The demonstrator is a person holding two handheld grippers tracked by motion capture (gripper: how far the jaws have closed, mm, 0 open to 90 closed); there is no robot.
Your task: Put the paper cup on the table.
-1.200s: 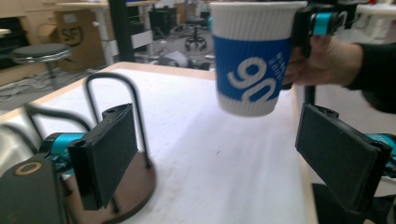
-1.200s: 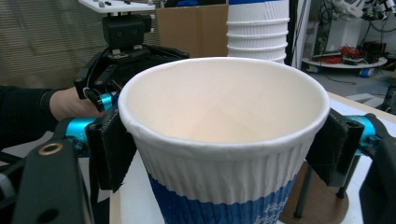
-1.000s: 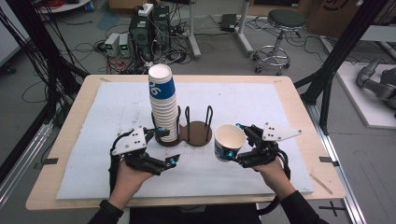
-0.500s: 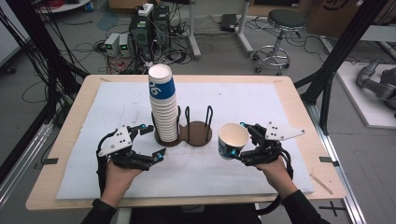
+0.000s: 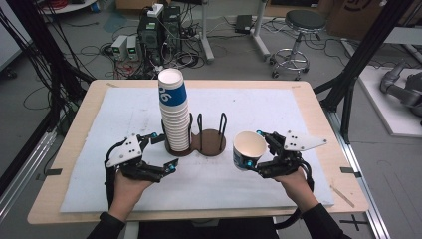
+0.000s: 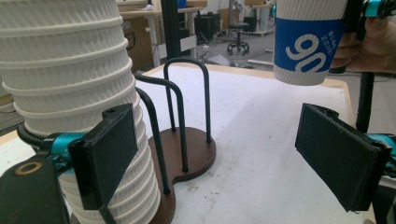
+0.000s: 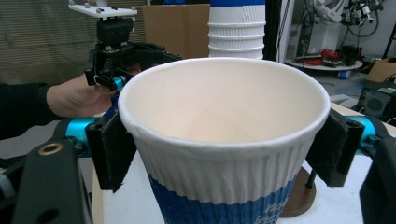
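Observation:
A tall stack of ribbed white paper cups (image 5: 174, 117), the top one with a blue band, stands in the left ring of a brown two-ring cup holder (image 5: 211, 142). My left gripper (image 5: 165, 152) is open just left of the stack's foot; in the left gripper view the stack (image 6: 70, 74) rises behind its left pad (image 6: 107, 158). My right gripper (image 5: 259, 152) is shut on a single blue-banded cup (image 5: 248, 148), held off the table to the right of the holder, mouth up and slightly tilted. In the right gripper view the cup (image 7: 224, 154) sits between both pads.
A white mat (image 5: 278, 109) covers most of the wooden table (image 5: 323, 104). The holder's right ring (image 6: 187, 112) of black wire loops is bare. A stool (image 5: 298, 30), computer boxes and cables lie on the floor beyond the far edge.
My left gripper has drawn a little to the left, away from the stack's foot, and stays open. The right gripper with its cup has hardly moved.

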